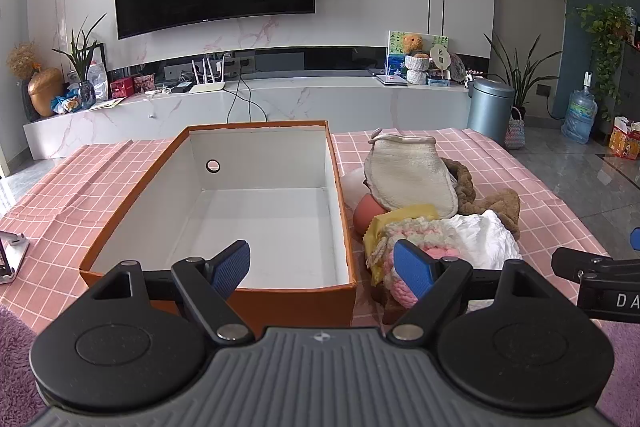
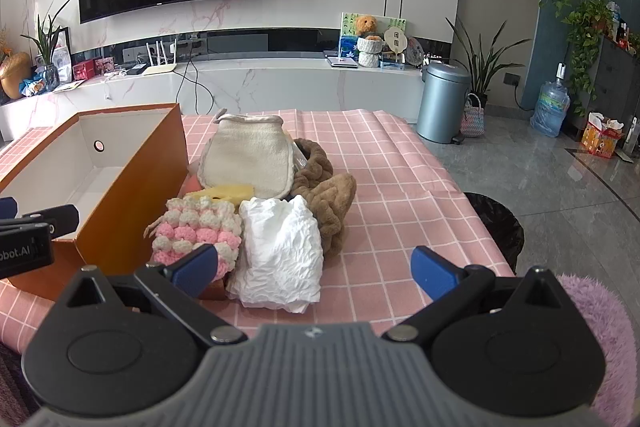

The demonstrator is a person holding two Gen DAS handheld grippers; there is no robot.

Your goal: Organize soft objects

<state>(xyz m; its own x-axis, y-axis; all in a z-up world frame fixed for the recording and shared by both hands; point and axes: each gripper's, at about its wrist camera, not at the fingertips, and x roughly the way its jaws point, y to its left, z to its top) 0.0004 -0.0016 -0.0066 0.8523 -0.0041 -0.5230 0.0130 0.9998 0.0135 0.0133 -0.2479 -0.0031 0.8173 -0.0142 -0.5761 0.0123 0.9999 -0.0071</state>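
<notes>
On the pink checked tablecloth (image 2: 380,163) we saw an orange box (image 1: 256,301) with a bare white inside, standing just left of a heap of soft things, likely so each could be lifted straight across. We held our left gripper (image 1: 322,265) wide open and holding nothing over the box's near edge, our right gripper (image 2: 316,269) equally wide and holding nothing before the heap. Nearest lay a crumpled white cloth (image 2: 280,251) touching a pink-and-cream crocheted piece (image 2: 196,223); behind them, a yellow sponge (image 2: 224,193), a cream mitt (image 2: 248,159) and brown plush (image 2: 324,195).
</notes>
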